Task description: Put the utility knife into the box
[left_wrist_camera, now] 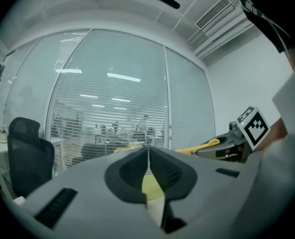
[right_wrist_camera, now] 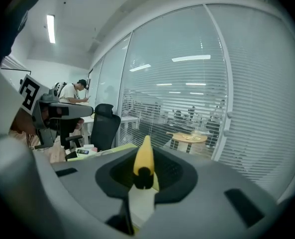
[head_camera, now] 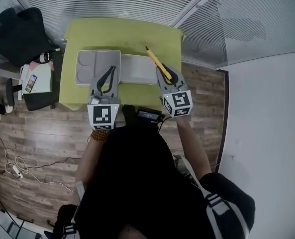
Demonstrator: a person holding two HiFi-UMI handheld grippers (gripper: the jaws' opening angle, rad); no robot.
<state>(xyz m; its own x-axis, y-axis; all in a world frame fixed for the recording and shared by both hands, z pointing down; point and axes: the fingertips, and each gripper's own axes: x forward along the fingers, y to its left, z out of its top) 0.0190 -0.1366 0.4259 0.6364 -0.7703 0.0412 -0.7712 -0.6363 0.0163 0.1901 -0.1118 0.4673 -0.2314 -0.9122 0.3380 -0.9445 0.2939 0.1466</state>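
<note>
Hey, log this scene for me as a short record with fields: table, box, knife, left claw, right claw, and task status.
table: green table, with the box on it
box: grey box, lying open and flat
knife: yellow utility knife, held up off the table and pointing away from the person
left claw: left claw has its jaws together with nothing between them, near the box's front edge
right claw: right claw is closed on the knife's near end
status: knife not yet in the box
</note>
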